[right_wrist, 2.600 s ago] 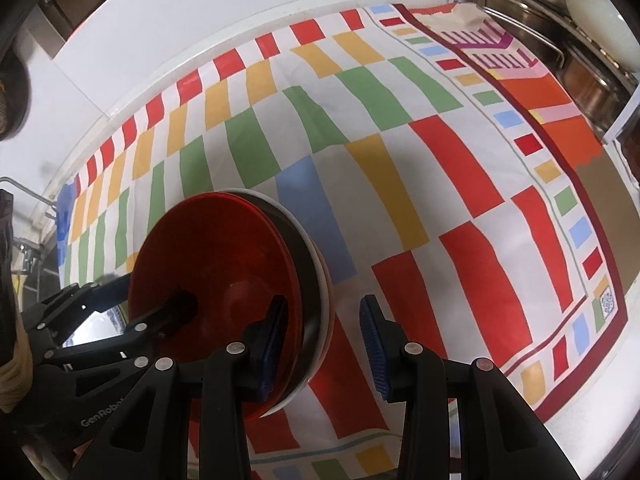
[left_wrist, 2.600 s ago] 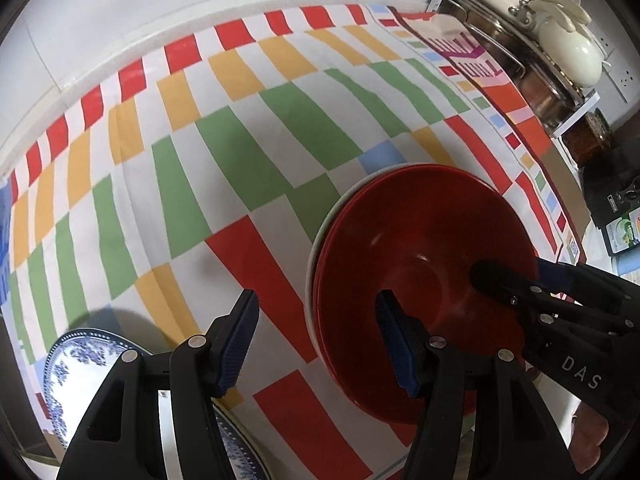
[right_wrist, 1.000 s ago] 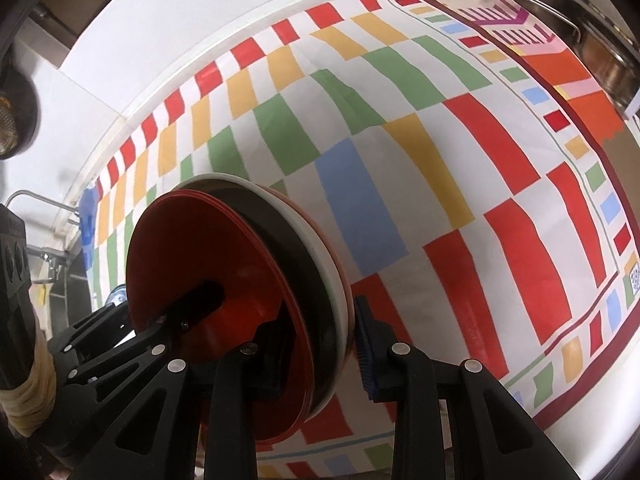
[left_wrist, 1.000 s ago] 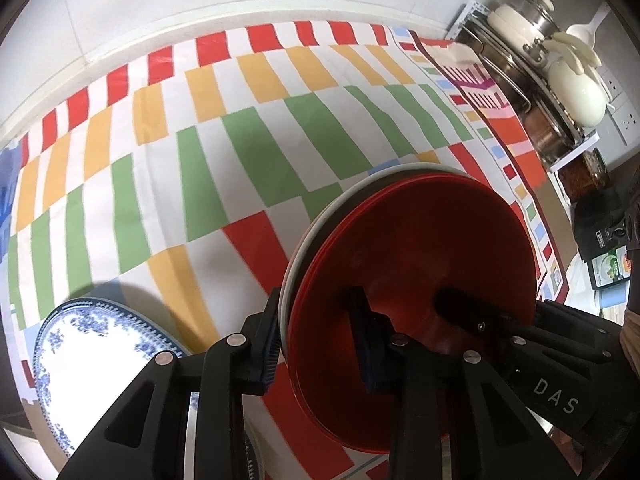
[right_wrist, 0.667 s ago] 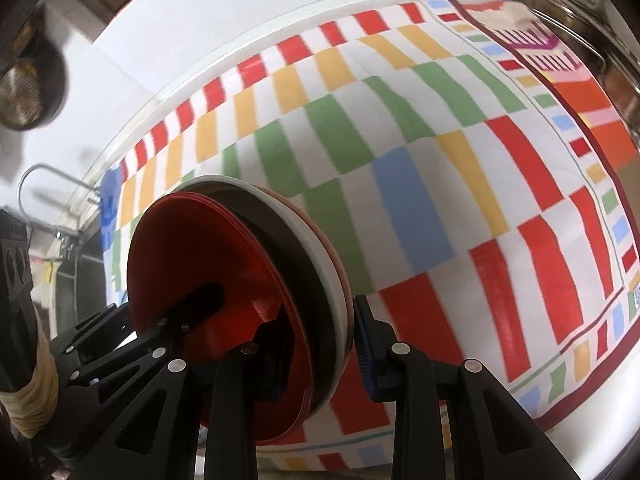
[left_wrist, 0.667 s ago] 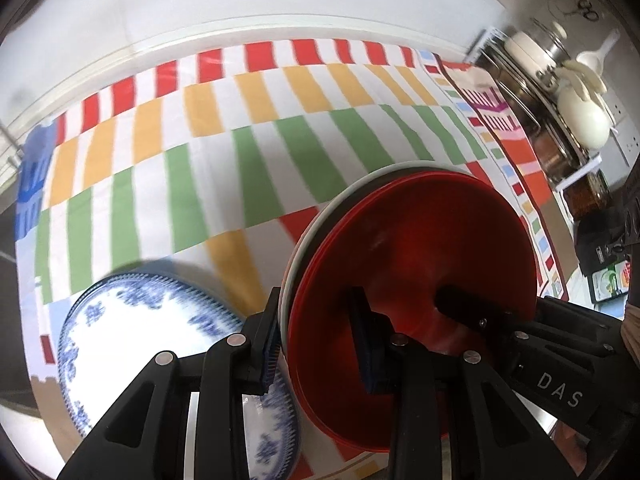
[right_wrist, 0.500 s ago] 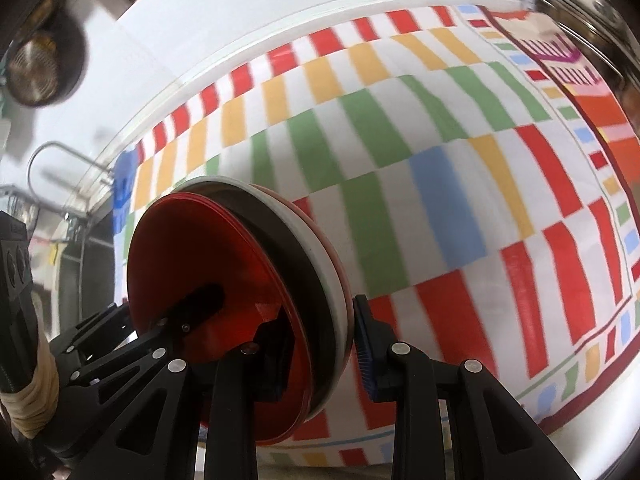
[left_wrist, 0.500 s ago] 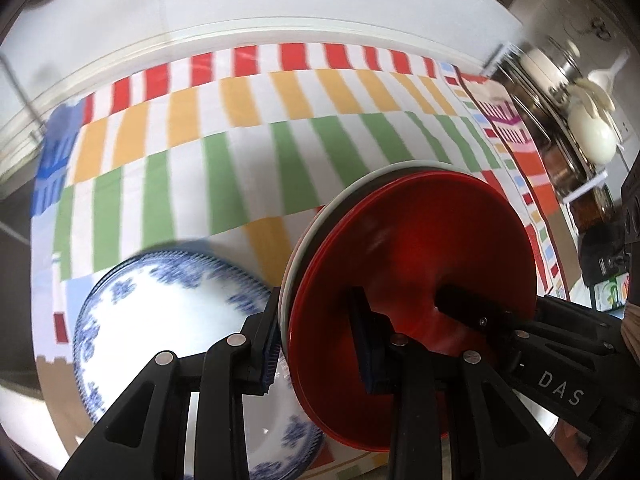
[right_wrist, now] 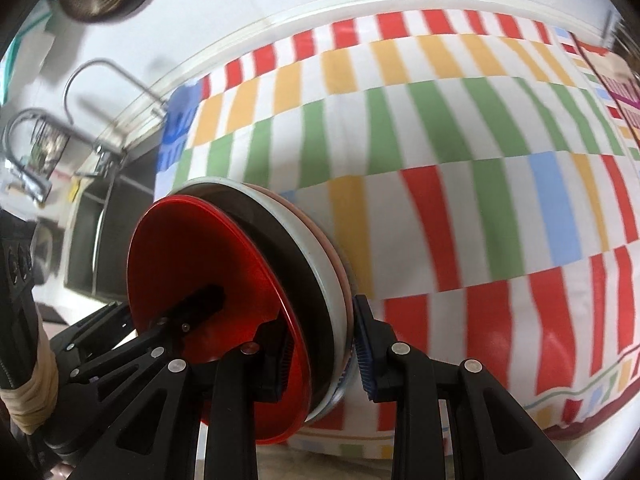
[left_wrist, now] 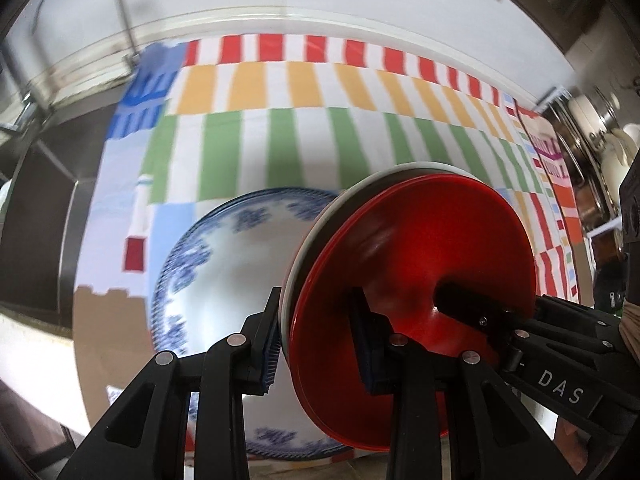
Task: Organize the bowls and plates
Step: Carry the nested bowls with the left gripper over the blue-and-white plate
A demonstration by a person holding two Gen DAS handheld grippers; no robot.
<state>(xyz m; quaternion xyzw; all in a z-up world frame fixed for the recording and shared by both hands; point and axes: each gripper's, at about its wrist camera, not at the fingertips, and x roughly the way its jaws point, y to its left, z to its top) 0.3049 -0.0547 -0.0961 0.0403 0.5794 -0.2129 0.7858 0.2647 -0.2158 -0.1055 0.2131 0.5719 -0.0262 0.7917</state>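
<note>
Left gripper [left_wrist: 316, 340]: its black jaws with blue ribbed pads were clamped on the near rim of a stack of round dishes [left_wrist: 408, 264], a glossy red plate uppermost with a white and a pinkish rim under it.
Right gripper [right_wrist: 322, 350]: closed on the opposite rim of the same stack, one pad inside the red plate, the other under the lowest rim.
Stack: carried between both tools, tilted, clear of the cloth.
Blue-and-white patterned porcelain plate [left_wrist: 224, 264]: lay flat on the cloth, just beyond and partly beneath the held stack.
Striped multicoloured tablecloth [right_wrist: 460, 184]: no other dishes were visible on it.
Steel sink with a curved tap [right_wrist: 100, 184]: beyond the cloth's far left edge.
Progress: judged well along; the dishes were gathered, and what remained was probably setting the stack onto the blue plate and releasing.
</note>
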